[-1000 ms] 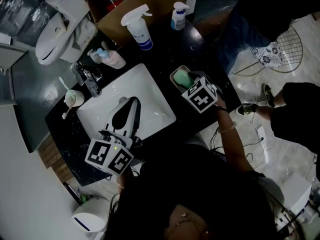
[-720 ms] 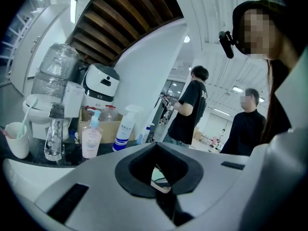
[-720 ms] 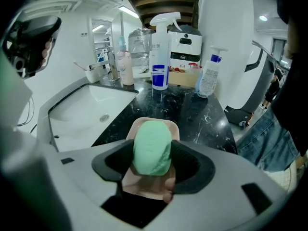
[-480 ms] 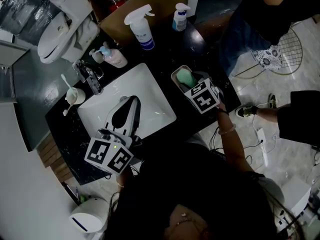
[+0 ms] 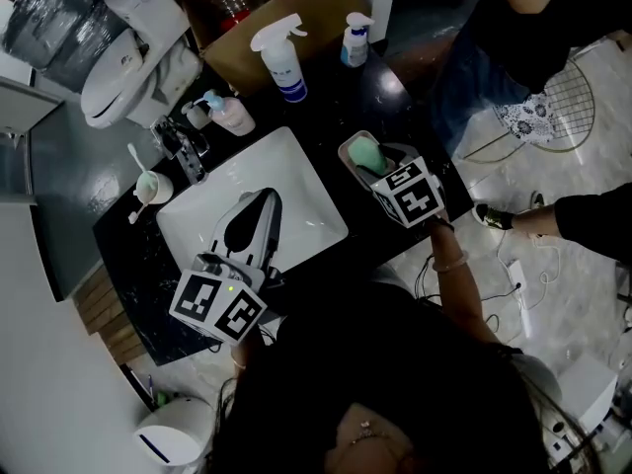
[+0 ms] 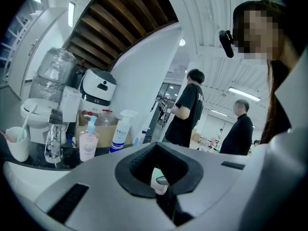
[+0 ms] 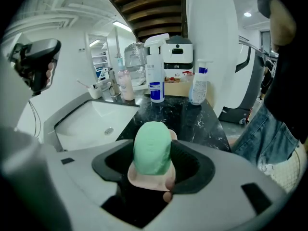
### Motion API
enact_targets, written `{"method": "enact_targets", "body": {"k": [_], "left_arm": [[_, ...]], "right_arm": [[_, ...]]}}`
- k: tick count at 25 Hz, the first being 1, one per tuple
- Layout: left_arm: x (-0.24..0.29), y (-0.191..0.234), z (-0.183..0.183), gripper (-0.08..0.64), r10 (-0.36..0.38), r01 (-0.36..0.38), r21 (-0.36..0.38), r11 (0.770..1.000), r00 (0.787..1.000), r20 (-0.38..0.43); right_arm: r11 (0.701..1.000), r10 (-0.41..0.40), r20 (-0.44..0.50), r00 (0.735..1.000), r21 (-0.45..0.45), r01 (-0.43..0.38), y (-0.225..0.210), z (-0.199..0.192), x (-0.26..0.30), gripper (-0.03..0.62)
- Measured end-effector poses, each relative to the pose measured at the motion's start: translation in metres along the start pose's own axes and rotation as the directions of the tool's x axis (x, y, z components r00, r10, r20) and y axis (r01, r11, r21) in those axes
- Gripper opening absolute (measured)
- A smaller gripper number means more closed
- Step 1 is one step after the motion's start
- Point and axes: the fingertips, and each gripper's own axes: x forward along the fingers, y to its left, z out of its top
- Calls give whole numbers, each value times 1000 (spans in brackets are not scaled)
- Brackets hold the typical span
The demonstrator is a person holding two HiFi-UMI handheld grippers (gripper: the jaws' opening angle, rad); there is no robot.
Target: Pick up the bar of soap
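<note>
Green bar of soap (image 7: 152, 147) lay on its pale pink soap dish (image 7: 144, 181), which sat on the black marble counter (image 5: 341, 97) just beside the white sink (image 5: 301, 166), on the person's right. The right gripper (image 7: 153, 154) reached over the dish with one jaw on either flank of the soap. Its black pads pressed against the bar with no gap showing, and the bar's underside rested on the dish.

The left gripper (image 5: 265, 200) hung over the sink basin, jaws clenched tip to tip with nothing between them.

At the back of the counter stood a white spray bottle (image 5: 281, 62) with a blue band and, near it, a small pump bottle (image 5: 355, 38). The chrome tap (image 5: 183, 151) stood between a pink pump bottle (image 5: 232, 117) and a white cup (image 5: 153, 188) holding a toothbrush. Beyond the counter, the left gripper view showed a person in a black T-shirt (image 6: 186, 110) and a second person in dark clothes (image 6: 239, 129).
</note>
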Motion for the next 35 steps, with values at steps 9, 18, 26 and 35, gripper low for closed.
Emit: {"method": "enact_targets", "body": {"k": [9,18,26,35], "left_arm": [[-8,-14,3,5,-23,23,11,1000,999,27],[-10,-27,5,5,-53,52,21,998,998,46],[-9,-41,2,5,-83,82,25,996,995,47],[-12,-53,1,5,-97,95,37,995,994,54]], "right_arm": [[999,16,66,998,41,-19,8,8,-27,244],[997,28,150,988,67,-38,17,22,-57,244],[994,47,237,971,84,-68,30,32,-89,244],[985,73,333,940,121,-120,42,39,-119,244]]}}
